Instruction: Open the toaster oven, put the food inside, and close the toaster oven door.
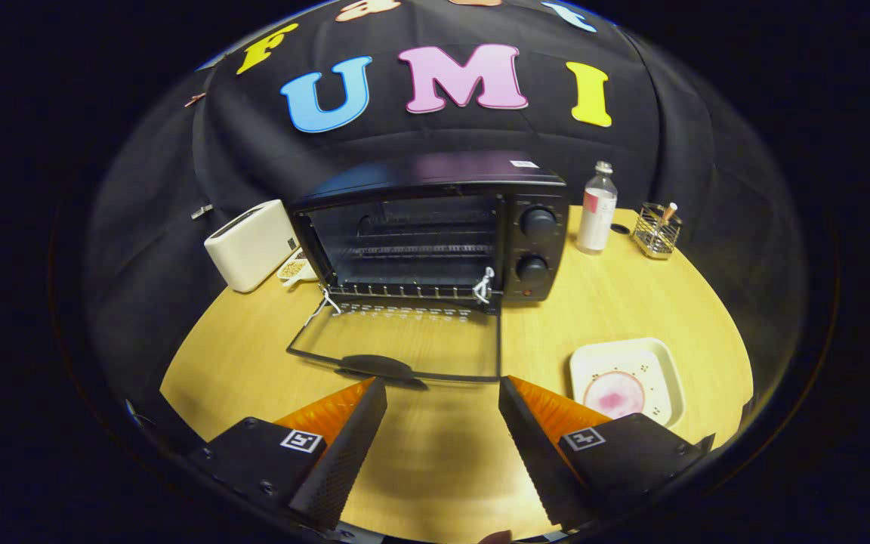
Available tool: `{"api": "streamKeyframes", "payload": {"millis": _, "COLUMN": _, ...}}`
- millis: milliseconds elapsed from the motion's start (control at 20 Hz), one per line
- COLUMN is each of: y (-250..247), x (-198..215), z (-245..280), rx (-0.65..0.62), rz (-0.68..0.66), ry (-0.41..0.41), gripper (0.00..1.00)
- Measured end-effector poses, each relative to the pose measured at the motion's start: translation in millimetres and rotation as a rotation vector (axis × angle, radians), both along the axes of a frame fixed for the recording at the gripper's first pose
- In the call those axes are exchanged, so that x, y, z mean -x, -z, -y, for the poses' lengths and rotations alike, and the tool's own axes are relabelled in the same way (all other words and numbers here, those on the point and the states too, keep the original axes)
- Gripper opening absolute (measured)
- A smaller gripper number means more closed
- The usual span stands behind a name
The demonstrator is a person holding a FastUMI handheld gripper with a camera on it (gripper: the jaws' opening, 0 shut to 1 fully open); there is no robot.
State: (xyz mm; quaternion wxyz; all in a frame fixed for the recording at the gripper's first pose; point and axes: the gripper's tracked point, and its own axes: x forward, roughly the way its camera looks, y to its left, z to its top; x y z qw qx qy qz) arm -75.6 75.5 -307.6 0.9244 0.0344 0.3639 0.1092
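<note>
Ahead, the toaster oven (435, 227) stands on the wooden table (616, 302) with its glass door (401, 340) folded down flat, its handle just ahead of the fingers. The gripper (442, 393) hovers with fingers wide apart, gripping nothing. Right of them lies the food (614, 394) (pink, round) on a pale plate (665, 363).

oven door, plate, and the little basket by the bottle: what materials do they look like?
Oven door: clear glass in a dark frame; the wooden table shows through it.
Plate: matte cream, likely plastic or ceramic; can't tell which.
Basket: shiny metal wire, open mesh.
Gripper: jaws open, empty, just short of the door handle.
</note>
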Motion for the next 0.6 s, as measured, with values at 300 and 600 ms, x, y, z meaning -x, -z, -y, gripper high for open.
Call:
{"api": "streamKeyframes", "payload": {"millis": 300, "y": -2.1, "x": -4.8, "z": 128.1, "rx": 0.058, "rz": -0.118, "ry": -0.010, "gripper": 0.99}}
{"api": "streamKeyframes", "payload": {"millis": 600, "y": 50.1, "x": -23.5, "z": 216.4, "rx": 0.095, "rz": -0.354, "ry": 0.006, "gripper": 0.99}}
